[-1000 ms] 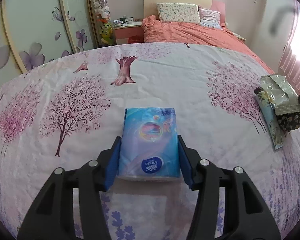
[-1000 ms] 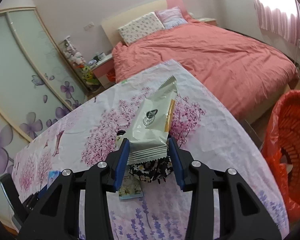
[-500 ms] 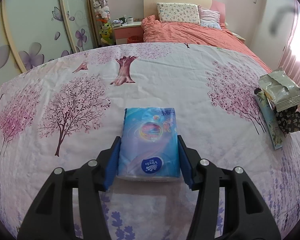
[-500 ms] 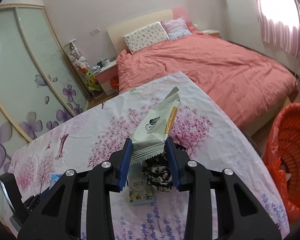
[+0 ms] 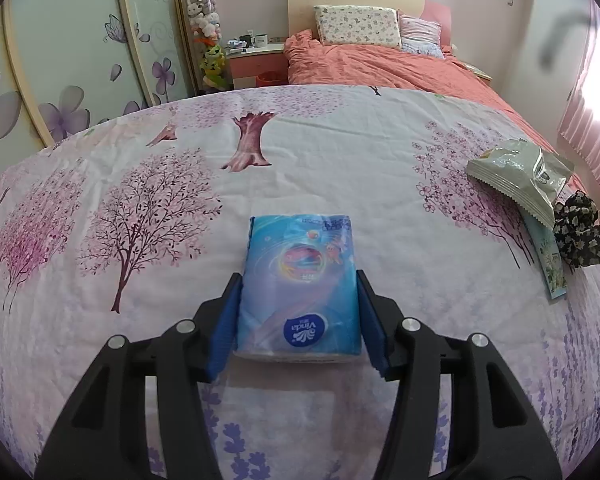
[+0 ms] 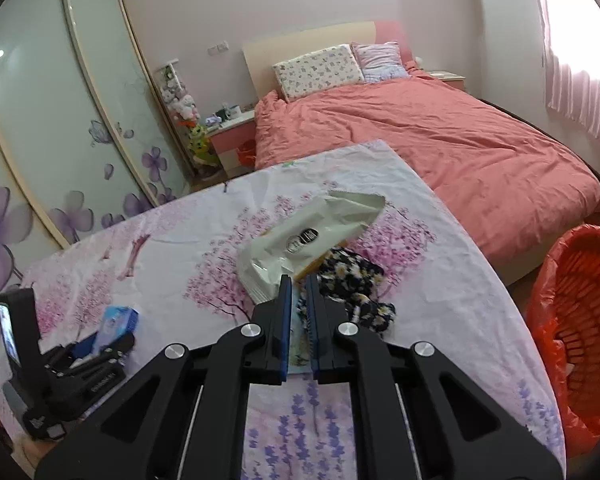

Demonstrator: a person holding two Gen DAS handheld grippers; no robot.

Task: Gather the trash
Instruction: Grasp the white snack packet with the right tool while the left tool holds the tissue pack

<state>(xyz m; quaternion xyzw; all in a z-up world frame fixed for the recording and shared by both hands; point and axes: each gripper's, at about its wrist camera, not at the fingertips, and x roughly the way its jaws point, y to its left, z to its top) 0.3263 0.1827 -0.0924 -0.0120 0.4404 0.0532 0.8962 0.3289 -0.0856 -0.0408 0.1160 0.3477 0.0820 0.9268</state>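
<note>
Presently, pickup step: right gripper (image 6: 296,282) pressed together at the snack wrapper (image 6: 312,232) near the table (image 6: 452,280)'s right edge, hold unclear, while left gripper (image 5: 298,276) clasps the tissue pack (image 5: 300,256) — next, confirm the pinch, then carry to the orange basket (image 6: 580,320).

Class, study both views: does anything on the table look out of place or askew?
Yes. The snack wrapper lies crumpled and tilted, propped on the floral cloth near the table's edge. The right gripper is shut but holds nothing: the wrapper sits just beyond its fingers.
</note>
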